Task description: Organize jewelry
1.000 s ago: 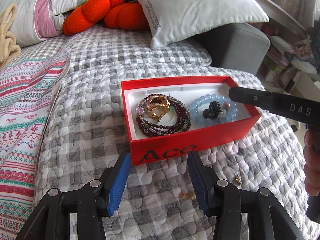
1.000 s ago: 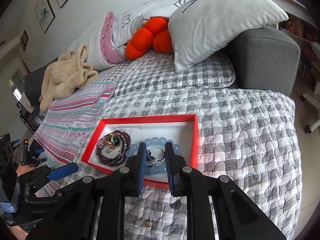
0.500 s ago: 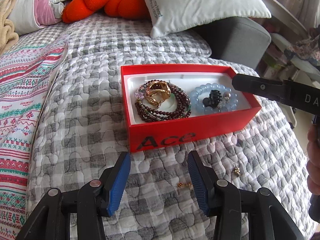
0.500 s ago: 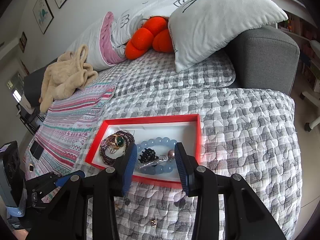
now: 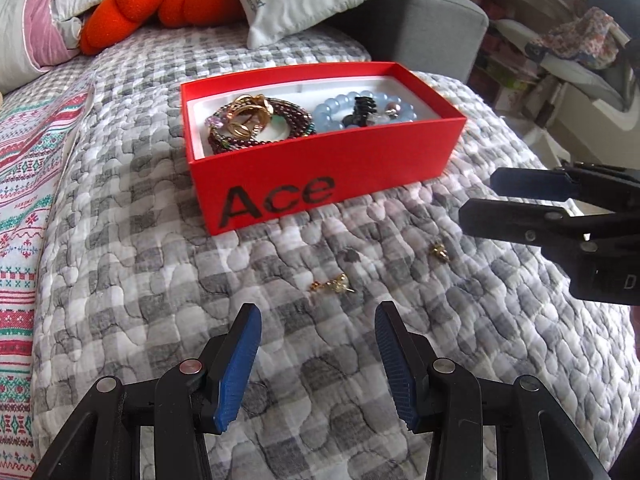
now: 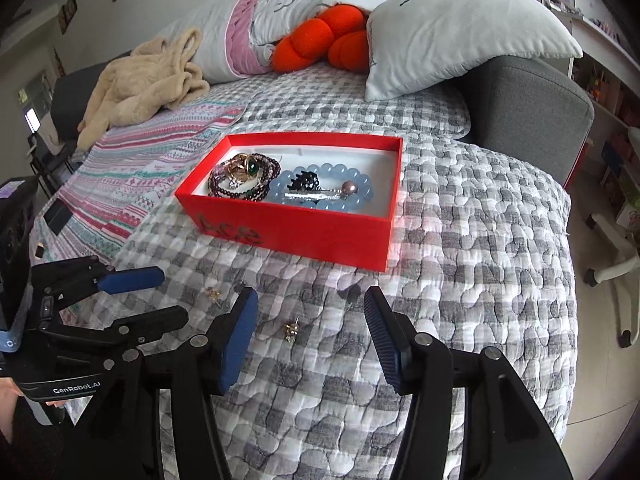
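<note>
Both tools wider apart, right tool [image 6: 310, 314] now clear of red box [image 6: 320, 236].

Red box [image 5: 320, 168] w/ black "Ace" lettering, white lining. Inside: dark-purple bead bracelet [image 5: 294, 122] w/ gold ring at 9 o'clock; pale-blue bead bracelet [image 6: 320, 188] w/ black hair claw [image 6: 305, 180] at 3 o'clock. Quilt [image 5: 160, 240]: grey/white check. Gold earrings [image 5: 332, 285] on quilt. Blanket [image 5: 28, 168]: red/green/white stripes. Orange plush [image 6: 316, 46]; grey sofa arm [image 6: 532, 112]. Both grippers black, blue pads [image 5: 240, 364].
</note>
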Tool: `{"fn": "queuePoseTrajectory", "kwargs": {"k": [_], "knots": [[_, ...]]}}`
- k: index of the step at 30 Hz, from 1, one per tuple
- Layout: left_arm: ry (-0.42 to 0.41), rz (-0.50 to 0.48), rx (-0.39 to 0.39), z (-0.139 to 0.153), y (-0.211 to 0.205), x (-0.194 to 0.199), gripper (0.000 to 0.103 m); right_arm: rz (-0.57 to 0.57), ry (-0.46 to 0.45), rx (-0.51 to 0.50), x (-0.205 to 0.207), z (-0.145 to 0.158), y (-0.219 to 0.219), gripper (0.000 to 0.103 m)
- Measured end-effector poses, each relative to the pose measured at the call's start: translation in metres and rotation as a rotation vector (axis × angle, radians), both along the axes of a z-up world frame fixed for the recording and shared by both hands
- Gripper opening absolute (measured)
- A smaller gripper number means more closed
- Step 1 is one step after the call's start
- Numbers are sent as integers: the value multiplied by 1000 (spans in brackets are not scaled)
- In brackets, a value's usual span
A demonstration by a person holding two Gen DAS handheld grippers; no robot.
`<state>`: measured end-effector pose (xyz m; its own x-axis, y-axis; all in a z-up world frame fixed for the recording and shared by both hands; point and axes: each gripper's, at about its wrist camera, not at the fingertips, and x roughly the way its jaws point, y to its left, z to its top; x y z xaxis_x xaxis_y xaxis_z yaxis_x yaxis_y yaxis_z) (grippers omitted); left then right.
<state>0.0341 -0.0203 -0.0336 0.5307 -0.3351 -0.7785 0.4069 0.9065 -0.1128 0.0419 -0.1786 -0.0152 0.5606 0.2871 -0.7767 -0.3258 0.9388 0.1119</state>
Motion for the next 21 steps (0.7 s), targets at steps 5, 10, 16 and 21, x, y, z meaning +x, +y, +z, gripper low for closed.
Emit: {"fn": "queuePoseTrajectory", "kwargs": {"k": [5, 10, 16, 21], "knots": [[35, -53, -12, -6, -10, -5, 27, 9, 29, -46, -8, -15, -5, 58], [54, -50, 5, -14, -19, 2, 24, 8, 43, -55, -10, -22, -14, 58], [36, -7, 15, -16, -25, 11, 24, -1, 43, -51, -13, -21, -26, 58], [23, 14, 24, -18, -28, 18, 24, -14, 37, -39, -12, -18, -34, 58]]}}
